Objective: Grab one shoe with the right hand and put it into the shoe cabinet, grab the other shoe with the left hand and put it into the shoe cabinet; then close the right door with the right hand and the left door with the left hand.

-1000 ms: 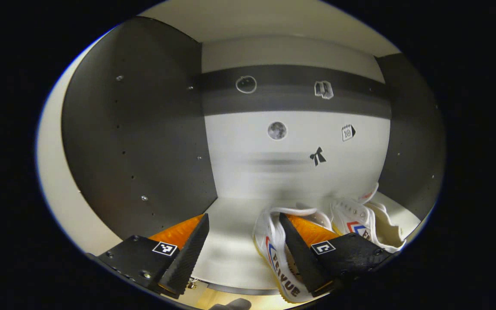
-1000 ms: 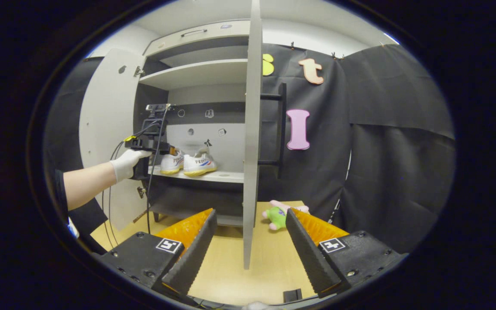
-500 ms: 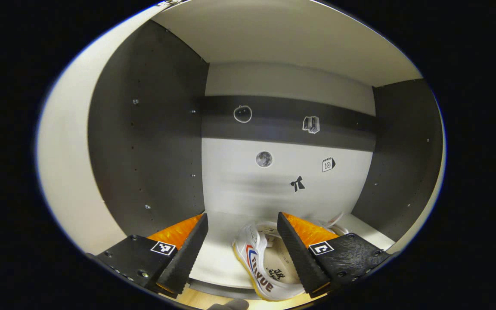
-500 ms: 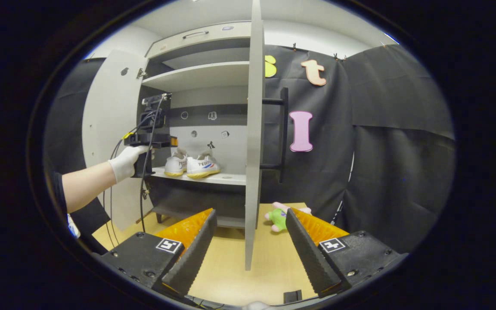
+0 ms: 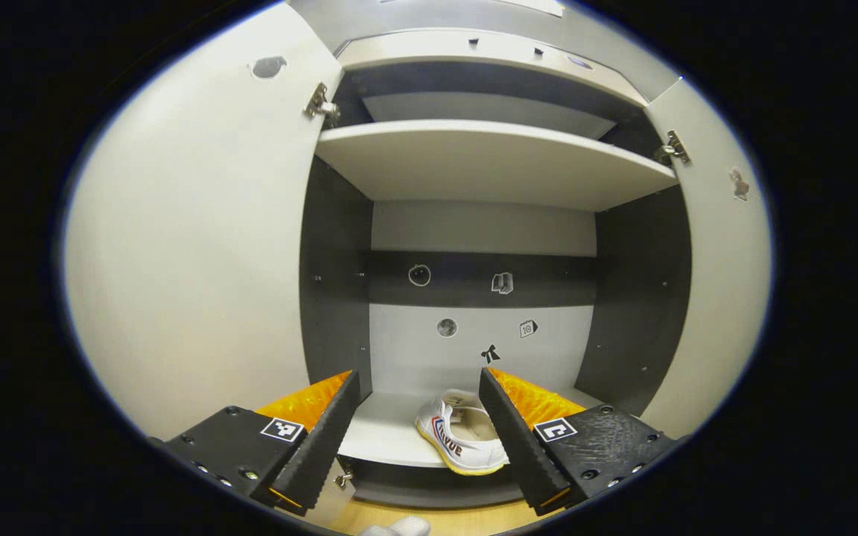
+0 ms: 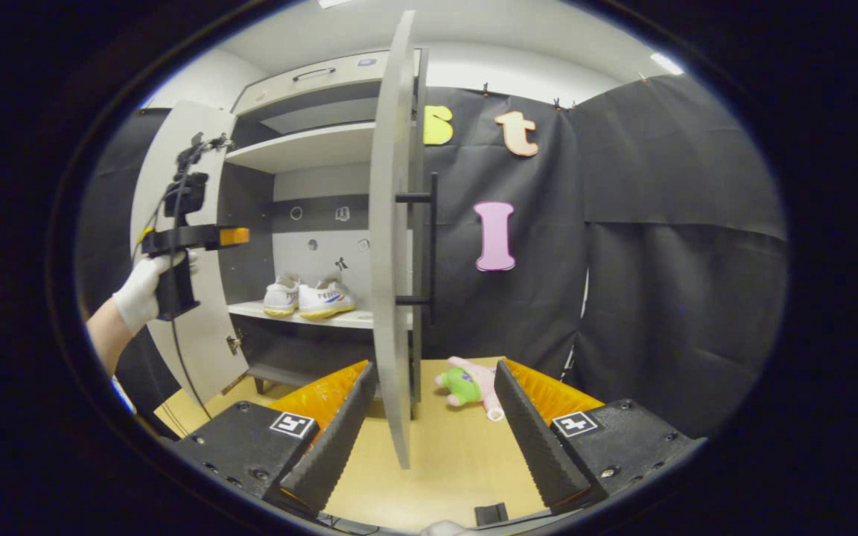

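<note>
Both white sneakers [image 6: 308, 296] on cabinet's lower shelf [image 6: 354, 319], side by side. Placing step judged done; door-closing next. Right door [image 6: 392, 246] open, edge-on before right gripper [image 6: 429, 417], jaws apart, empty. Left gripper [image 5: 418, 432] spread, empty, facing shelf; left door [image 5: 183, 246] open. Next: right gripper pushes right door shut.

Bright, even overhead light — sharp, edges fisheye-bent.
</note>
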A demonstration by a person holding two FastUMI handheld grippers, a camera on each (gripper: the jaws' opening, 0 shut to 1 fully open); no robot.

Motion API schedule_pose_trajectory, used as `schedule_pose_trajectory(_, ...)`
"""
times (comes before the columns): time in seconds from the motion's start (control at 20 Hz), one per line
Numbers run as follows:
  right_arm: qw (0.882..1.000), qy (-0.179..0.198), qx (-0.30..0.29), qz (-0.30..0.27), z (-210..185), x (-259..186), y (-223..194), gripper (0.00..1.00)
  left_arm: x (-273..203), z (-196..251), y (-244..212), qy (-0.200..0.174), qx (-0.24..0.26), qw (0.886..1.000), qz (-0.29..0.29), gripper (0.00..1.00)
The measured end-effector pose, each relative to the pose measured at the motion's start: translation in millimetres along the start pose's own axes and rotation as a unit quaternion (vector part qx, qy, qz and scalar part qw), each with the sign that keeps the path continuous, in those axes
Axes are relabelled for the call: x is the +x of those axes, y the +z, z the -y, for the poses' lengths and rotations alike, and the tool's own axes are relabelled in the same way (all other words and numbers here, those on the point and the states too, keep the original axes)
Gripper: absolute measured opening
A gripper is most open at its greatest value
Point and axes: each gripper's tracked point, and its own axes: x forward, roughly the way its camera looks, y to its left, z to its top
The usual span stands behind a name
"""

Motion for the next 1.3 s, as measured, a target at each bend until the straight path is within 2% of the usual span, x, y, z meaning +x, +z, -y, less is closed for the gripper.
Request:
schedule_pose_trajectory(0.2, 0.999, -0.041, -0.002, 0.009, 32.8, 1.4, 1.7, 1.0, -62.8, 18.3, -3.9, -0.035, 0.004, 0.999, -0.008, 0.96)
schedule_pose_trajectory(0.25, 0.999, -0.044, -0.002, 0.008, 38.2, 3.4, 3.2, 0.97, -78.3, 23.2, -6.4, -0.04, 0.003, 0.999, -0.009, 0.96)
schedule_pose_trajectory(0.35, 0.998, -0.057, 0.004, 0.02, 47.6, 5.7, 15.6, 1.0, -109.4, 28.4, -15.3, -0.044, 0.004, 0.999, -0.011, 0.96)
schedule_pose_trajectory(0.4, 0.998, -0.06, 0.005, 0.027, 51.0, 6.1, 20.9, 0.97, -125.5, 27.5, -23.2, -0.042, 0.004, 0.999, -0.017, 0.96)
schedule_pose_trajectory(0.65, 0.998, -0.058, 0.002, 0.039, 43.6, 7.9, 34.2, 1.0, -195.2, 20.4, -69.6, -0.043, -0.006, 0.997, -0.07, 0.96)
schedule_pose_trajectory(0.75, 0.998, -0.054, 0.008, 0.043, 39.8, 11.1, 37.4, 0.97, -209.0, 10.5, -76.5, -0.031, -0.007, 0.997, -0.076, 0.96)
schedule_pose_trajectory(0.8, 0.997, -0.055, 0.014, 0.047, 39.6, 13.6, 41.8, 1.0, -212.8, 4.6, -74.3, -0.023, -0.005, 0.997, -0.072, 0.96)
schedule_pose_trajectory(0.9, 0.997, -0.054, 0.015, 0.047, 37.9, 23.0, 47.3, 0.97, -217.3, -4.1, -69.1, -0.015, -0.009, 0.998, -0.066, 0.96)
schedule_pose_trajectory(1.0, 0.997, -0.059, 0.011, 0.054, 41.6, 31.1, 59.3, 1.0, -222.1, -14.4, -61.7, -0.007, -0.004, 0.998, -0.055, 0.96)
schedule_pose_trajectory(1.1, 0.996, -0.067, 0.004, 0.06, 44.9, 41.0, 71.2, 0.97, -228.9, -26.9, -59.3, 0.007, 0.007, 0.999, -0.045, 0.96)
schedule_pose_trajectory(1.15, 0.996, -0.067, 0.004, 0.06, 44.4, 44.7, 75.6, 1.0, -232.3, -32.7, -58.0, 0.013, 0.01, 0.999, -0.041, 0.96)
schedule_pose_trajectory(1.2, 0.996, -0.065, 0.003, 0.061, 42.0, 50.2, 79.2, 0.97, -234.5, -35.3, -58.4, 0.014, 0.011, 0.999, -0.038, 0.96)
schedule_pose_trajectory(1.3, 0.997, -0.059, -0.004, 0.053, 35.7, 58.1, 83.6, 0.98, -249.2, -39.5, -66.1, 0.016, 0.008, 0.999, -0.039, 0.96)
